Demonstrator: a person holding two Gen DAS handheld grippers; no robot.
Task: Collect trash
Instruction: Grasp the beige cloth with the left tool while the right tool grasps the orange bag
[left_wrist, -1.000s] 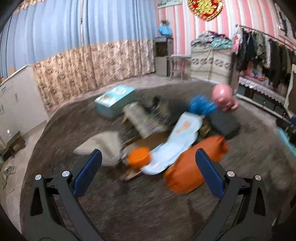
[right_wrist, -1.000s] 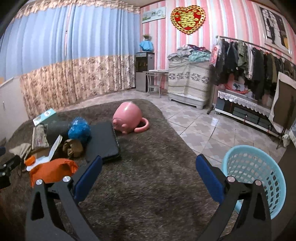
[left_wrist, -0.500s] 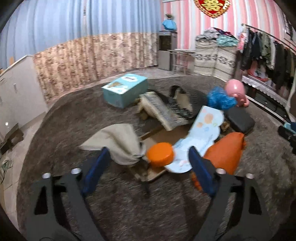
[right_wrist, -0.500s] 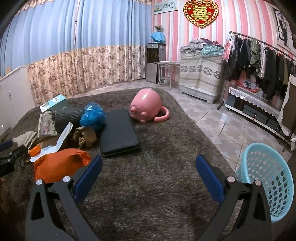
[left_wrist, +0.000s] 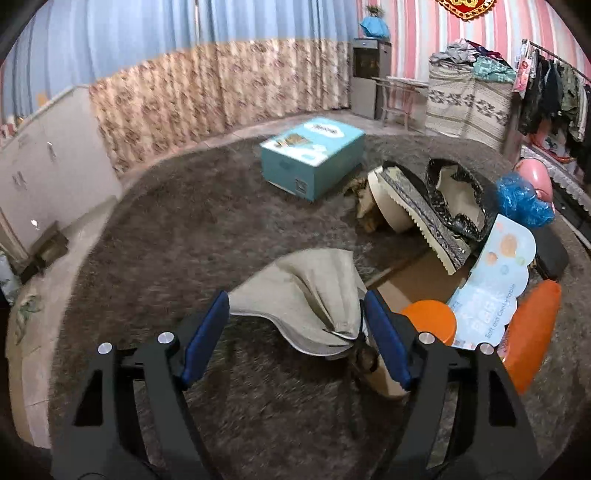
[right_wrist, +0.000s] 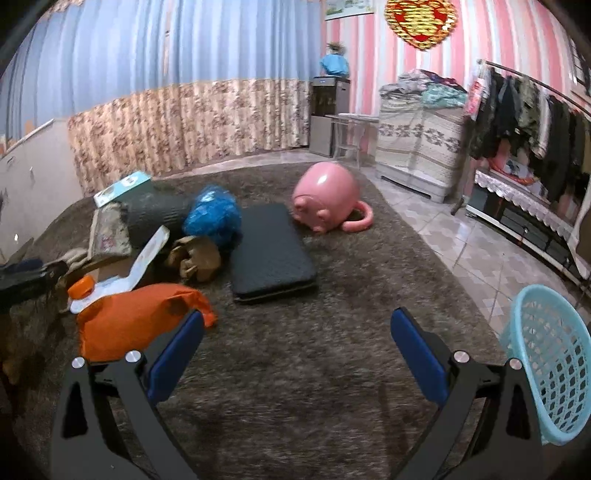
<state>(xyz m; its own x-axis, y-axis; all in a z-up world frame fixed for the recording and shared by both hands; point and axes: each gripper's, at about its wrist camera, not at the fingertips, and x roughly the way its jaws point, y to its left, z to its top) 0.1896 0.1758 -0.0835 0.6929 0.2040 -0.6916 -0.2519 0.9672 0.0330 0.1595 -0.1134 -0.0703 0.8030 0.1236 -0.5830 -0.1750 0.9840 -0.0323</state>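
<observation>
Left claw (left_wrist: 295, 332) gaping wide, straddling beige cloth (left_wrist: 306, 295), gripping nothing. Right claw (right_wrist: 295, 354) spread wide, holding nothing; blue basket (right_wrist: 546, 365) sitting at four o'clock.

Prob. home bedroom, clothes rack (right_wrist: 535, 122), curtains (right_wrist: 184, 122), rug (right_wrist: 314, 350)

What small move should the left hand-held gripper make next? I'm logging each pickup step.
Probably ease forward and close. The left hand-held gripper is open, its fingers either side of the beige crumpled wrapper on the carpet, which is not yet pinched.
</observation>
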